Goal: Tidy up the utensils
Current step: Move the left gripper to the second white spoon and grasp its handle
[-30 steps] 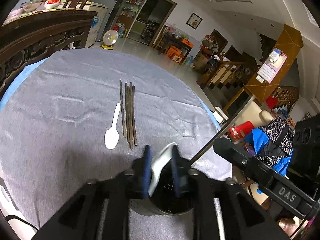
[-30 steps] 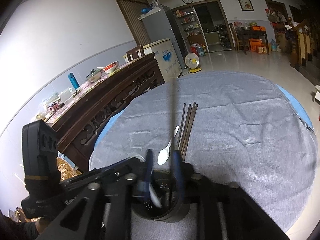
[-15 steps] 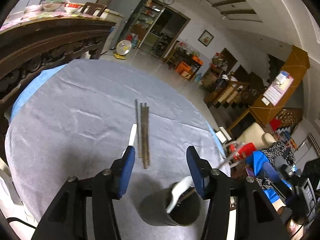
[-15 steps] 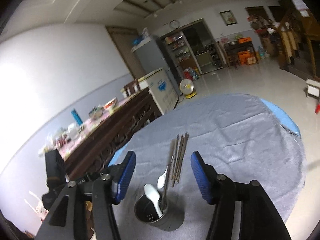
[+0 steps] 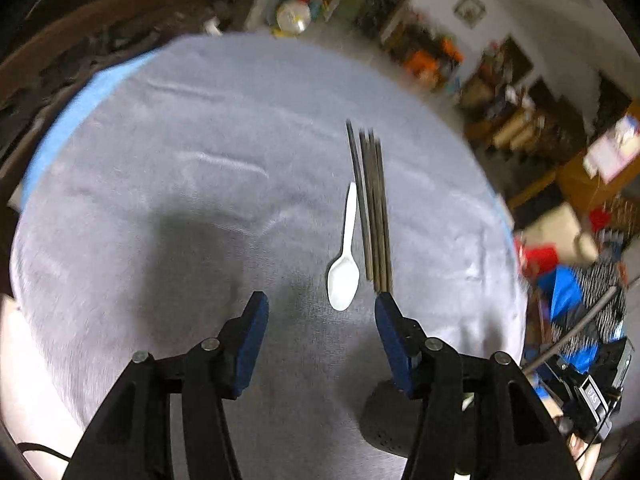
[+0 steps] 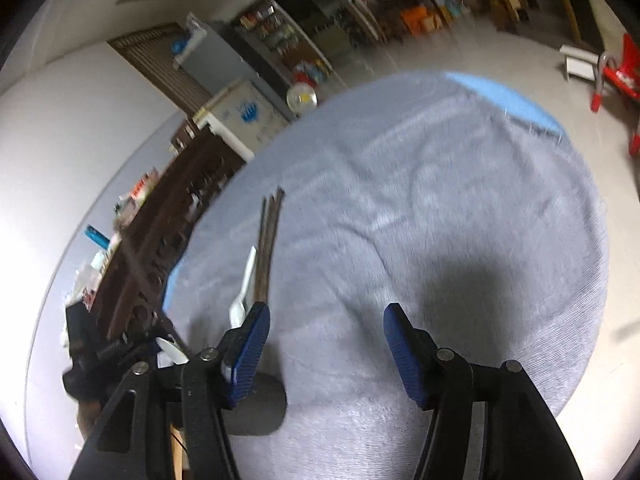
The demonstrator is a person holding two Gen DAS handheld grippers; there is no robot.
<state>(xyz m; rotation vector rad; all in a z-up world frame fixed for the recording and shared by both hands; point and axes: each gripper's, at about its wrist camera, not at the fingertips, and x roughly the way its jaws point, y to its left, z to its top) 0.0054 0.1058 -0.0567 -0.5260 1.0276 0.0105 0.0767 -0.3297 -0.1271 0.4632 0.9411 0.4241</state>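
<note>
A white plastic spoon lies on the grey cloth beside a bundle of dark chopsticks. My left gripper is open and empty, hovering just short of the spoon's bowl. A dark perforated utensil cup stands behind its right finger. In the right wrist view my right gripper is open and empty above the cloth. The cup sits behind its left finger, with a white spoon in it. The loose spoon and chopsticks lie ahead to the left.
The round table is covered by a grey cloth over blue. A dark carved wooden sideboard stands to its left. The other hand-held gripper shows at the table's right edge. Red chairs stand on the floor.
Both grippers opened, leaving the spoon and a chopstick in the cup, and drew back. The left one swung toward the loose spoon; the right one shifted right over bare cloth.
</note>
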